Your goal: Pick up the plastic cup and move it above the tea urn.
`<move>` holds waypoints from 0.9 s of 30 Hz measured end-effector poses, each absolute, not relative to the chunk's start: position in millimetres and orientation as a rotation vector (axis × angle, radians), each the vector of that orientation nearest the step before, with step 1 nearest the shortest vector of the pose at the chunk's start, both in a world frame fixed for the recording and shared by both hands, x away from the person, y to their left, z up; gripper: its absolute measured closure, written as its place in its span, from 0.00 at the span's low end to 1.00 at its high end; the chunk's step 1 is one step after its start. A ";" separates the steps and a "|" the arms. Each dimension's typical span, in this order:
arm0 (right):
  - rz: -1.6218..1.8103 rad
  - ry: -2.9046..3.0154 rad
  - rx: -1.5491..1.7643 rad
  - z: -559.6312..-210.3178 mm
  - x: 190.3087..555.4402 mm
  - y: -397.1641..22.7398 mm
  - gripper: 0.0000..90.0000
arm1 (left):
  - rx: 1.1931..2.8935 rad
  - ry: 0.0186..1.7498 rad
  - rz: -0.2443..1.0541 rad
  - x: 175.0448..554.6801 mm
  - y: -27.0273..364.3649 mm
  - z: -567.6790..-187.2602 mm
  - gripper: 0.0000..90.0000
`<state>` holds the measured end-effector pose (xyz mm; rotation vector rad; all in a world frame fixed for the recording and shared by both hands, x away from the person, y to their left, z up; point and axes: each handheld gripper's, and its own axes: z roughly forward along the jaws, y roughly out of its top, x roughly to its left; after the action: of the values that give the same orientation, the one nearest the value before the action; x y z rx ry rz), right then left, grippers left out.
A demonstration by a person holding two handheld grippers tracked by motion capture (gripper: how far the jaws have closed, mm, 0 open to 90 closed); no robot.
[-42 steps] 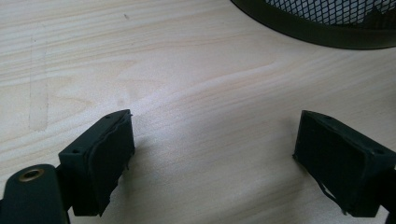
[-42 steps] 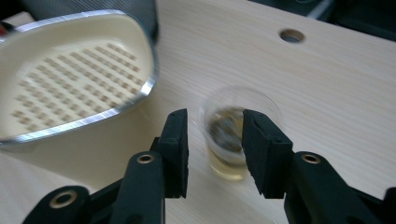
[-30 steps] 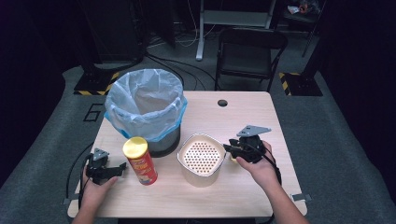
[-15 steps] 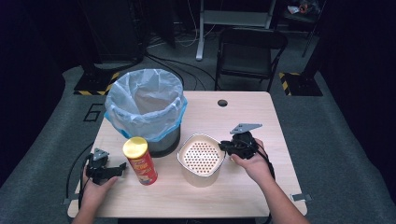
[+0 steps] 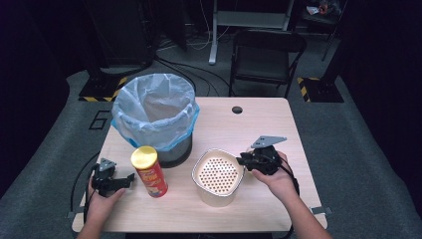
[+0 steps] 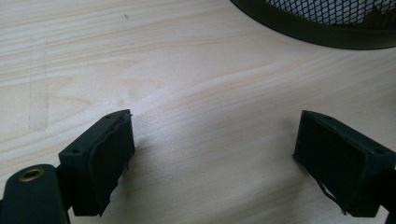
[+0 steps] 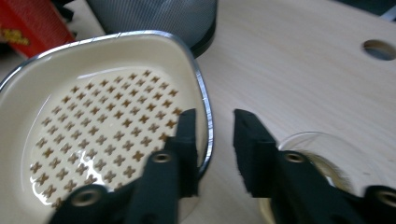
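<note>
Right gripper (image 5: 242,160) astride bowl (image 5: 217,177) rim; can (image 5: 149,172) beyond it, bin (image 5: 155,117) behind can.

Lab (dark): floor cables (image 5: 199,47), hazard-striped stands (image 5: 102,89).

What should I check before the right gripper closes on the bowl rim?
1. Rim of the cream patterned bowl with metal edge between the right gripper jaws: ok, one jaw inside, one outside.
2. Jaws not yet clamped: ok, gaps show on both sides of the rim.
3. Bowl upright on the light wooden table: ok.
4. Red chip can with yellow lid apart from the bowl: ok.
5. Left gripper open over bare table, holding nothing: ok.
6. How deep the jaws sit on the bowl wall: cannot tell.
</note>
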<state>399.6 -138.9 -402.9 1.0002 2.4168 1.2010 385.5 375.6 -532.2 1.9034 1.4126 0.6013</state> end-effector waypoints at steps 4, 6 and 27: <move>1.204 2.305 1.045 -391.1 396.5 -154.1 0.60 | 1.904 1.412 0.601 385.5 375.6 -532.2 0.13; 1.167 2.262 1.081 -388.8 395.9 -162.9 0.55 | 1.903 1.412 0.601 385.5 375.6 -532.2 0.13; 1.071 2.215 1.202 -454.9 399.7 -188.6 0.29 | 1.903 1.412 0.601 385.6 375.7 -532.2 0.13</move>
<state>399.7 -188.6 -454.9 1.2020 2.2150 1.0705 385.6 375.7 -532.2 1.9032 1.4123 0.6012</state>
